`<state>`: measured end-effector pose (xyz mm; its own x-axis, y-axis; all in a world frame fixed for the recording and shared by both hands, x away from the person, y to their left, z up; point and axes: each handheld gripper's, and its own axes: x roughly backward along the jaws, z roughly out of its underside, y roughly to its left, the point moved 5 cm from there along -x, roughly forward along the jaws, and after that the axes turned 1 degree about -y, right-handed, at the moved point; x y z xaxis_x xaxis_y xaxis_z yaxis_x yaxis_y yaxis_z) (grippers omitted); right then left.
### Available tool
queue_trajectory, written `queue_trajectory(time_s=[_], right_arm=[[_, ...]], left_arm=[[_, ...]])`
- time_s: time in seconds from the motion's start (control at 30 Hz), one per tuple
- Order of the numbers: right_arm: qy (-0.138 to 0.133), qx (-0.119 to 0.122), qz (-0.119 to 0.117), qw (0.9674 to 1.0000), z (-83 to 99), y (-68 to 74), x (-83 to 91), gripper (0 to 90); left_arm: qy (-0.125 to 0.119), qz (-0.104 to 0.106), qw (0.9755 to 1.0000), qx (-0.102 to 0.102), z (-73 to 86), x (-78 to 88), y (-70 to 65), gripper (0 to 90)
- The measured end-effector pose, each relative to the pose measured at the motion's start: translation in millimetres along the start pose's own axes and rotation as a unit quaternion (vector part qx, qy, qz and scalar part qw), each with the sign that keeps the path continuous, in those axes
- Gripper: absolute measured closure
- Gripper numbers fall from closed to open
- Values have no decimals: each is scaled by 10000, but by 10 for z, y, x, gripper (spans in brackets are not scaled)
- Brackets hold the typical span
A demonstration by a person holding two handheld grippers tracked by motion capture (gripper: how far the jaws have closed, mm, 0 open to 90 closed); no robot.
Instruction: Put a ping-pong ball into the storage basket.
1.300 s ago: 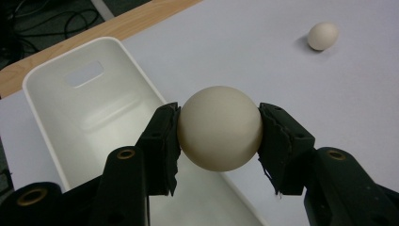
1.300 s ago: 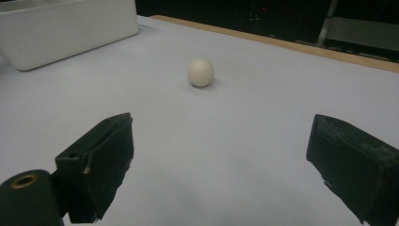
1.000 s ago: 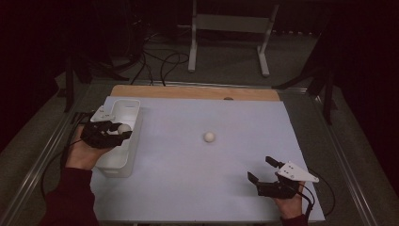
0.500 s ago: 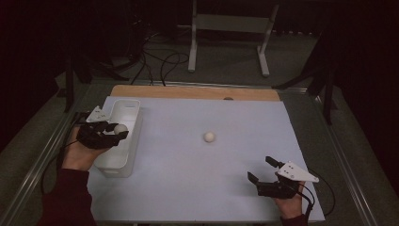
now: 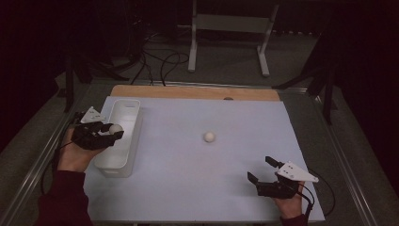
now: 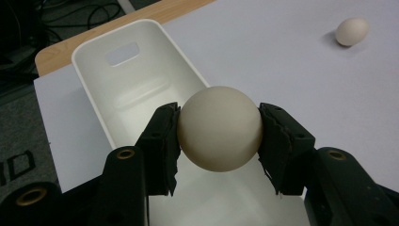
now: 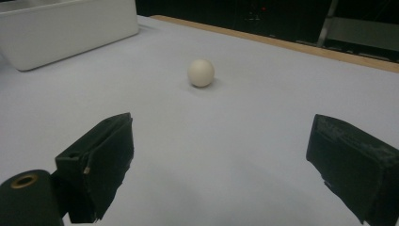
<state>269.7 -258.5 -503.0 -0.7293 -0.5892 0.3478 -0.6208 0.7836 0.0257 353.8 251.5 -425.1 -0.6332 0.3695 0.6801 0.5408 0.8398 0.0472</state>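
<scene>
My left gripper (image 5: 112,132) is shut on a cream egg (image 6: 219,127) and holds it just above the white rectangular bin (image 5: 123,113) at the table's left side. In the left gripper view both black pads press the egg's sides, with the bin (image 6: 141,80) open below. A second egg (image 5: 209,137) lies on the pale sheet near the middle; the same egg (image 7: 201,72) sits ahead in the right gripper view and appears small (image 6: 352,31) at the top right of the left gripper view. My right gripper (image 5: 261,170) rests open near the front right, with nothing between its jaws.
The pale sheet (image 5: 197,188) covers most of the table, with a wooden strip (image 5: 188,92) along the far edge. Metal rails run down both table sides. Beyond the table stand a white frame (image 5: 230,23) and loose cables on the floor.
My left gripper has shifted slightly left and toward the front with the egg, staying over the bin. The right gripper has not moved.
</scene>
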Motion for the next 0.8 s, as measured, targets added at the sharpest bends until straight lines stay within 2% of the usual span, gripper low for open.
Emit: queue_trajectory(time_s=[0.1,0.13,0.2,0.23,0.33,0.8], right_arm=[[-5,-7,-9,10000,-1,3,-2,78],[-1,-6,-12,10000,0,2,-2,78],[-4,-8,-9,10000,-1,3,-3,78],[-5,-7,-9,10000,-1,3,-2,78],[0,-7,-5,10000,-1,2,-1,78],[-17,-4,-12,10000,-4,0,0,78]], left_arm=[[15,-26,9999,108,3,-10,19,486],[20,-42,9999,160,2,-19,22,436],[44,-143,9997,180,-6,-37,16,218],[54,-116,9996,246,-13,-46,15,144],[22,-97,9994,333,-33,-58,20,27],[-131,-89,9997,207,-78,-104,-56,1]])
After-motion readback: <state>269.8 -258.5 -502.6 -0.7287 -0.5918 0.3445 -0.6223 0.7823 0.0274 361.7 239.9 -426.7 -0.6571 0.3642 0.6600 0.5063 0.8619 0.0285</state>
